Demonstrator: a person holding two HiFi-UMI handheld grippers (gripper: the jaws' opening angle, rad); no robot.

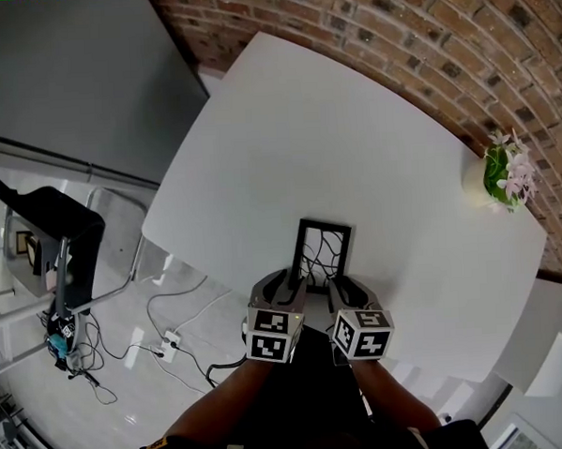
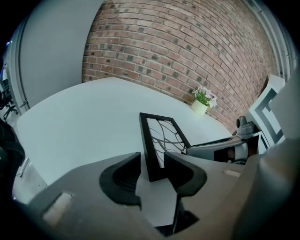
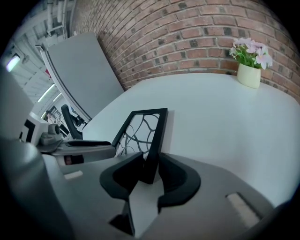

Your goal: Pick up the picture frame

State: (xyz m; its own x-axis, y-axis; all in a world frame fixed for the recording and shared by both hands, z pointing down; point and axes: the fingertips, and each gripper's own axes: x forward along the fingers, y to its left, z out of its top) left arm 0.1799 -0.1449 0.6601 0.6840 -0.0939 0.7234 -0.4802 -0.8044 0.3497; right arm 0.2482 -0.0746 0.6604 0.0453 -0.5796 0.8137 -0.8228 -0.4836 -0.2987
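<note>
Your forearms (image 1: 236,400) come in side by side over the near edge, both tools pitched steeply down. Left tool (image 2: 152,168): jaws spread, the left rail of the picture frame (image 2: 161,140) between them, unclamped. Right tool (image 3: 151,169): jaws spread about the right rail, pads not pressing. The frame stands on its lower edge on the white counter (image 1: 352,140), near you. Close both tools evenly, low on the rails, then lift with wrists matched to avoid twisting. The flower pot (image 1: 497,175) stands well apart.
</note>
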